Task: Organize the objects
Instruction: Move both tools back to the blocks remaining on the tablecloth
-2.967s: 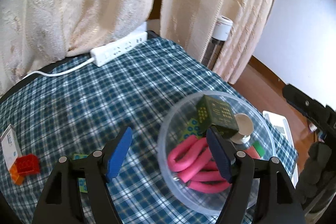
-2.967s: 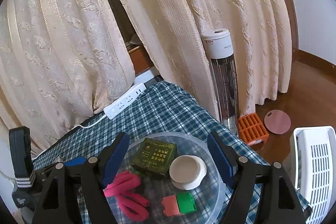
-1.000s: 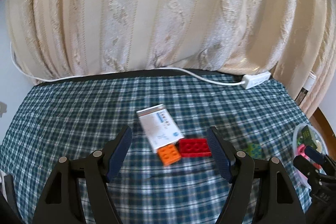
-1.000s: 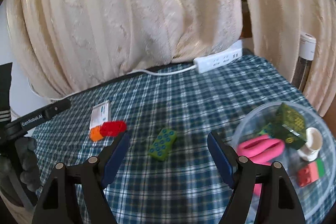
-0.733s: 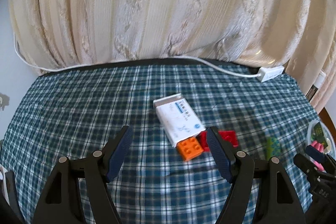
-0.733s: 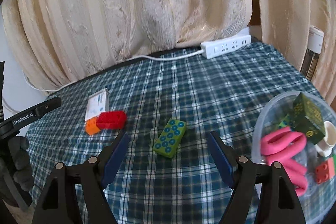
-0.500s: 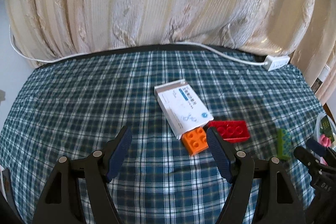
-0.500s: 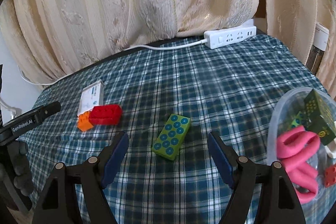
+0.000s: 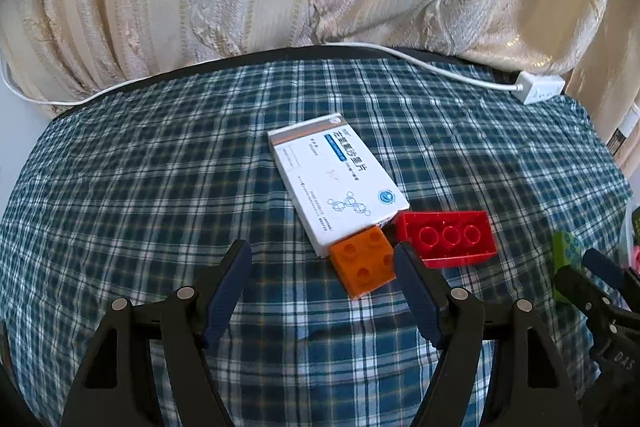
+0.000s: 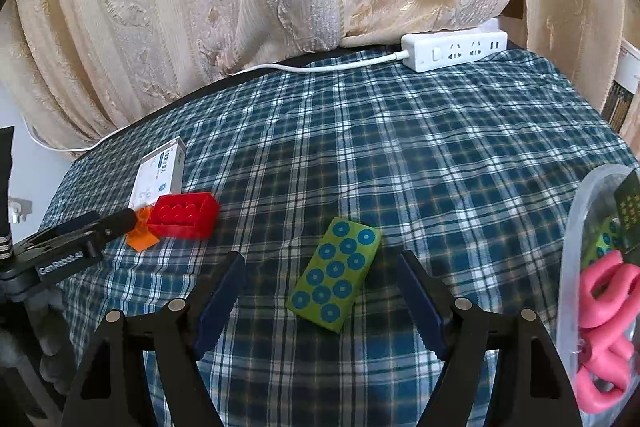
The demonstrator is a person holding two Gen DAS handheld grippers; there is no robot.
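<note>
Left gripper (image 9: 322, 281) jaws wide apart, empty, over plaid cloth (image 9: 160, 187); studded orange brick (image 9: 363, 262) just inside right pad. Right gripper (image 10: 322, 291) also spread, empty, flanking flat green dotted block (image 10: 335, 273).

L gripper (image 9: 322, 277) held low, pointing fwd & slightly down, blue-padded fingers (image 9: 228, 287) spread wide w/ nothing between them. R gripper (image 10: 320, 291) same: low, angled down, jaws wide apart, nothing gripped. L gripper's black body shows at the left edge of the R wrist view, so the two sit side by side, close.
</note>
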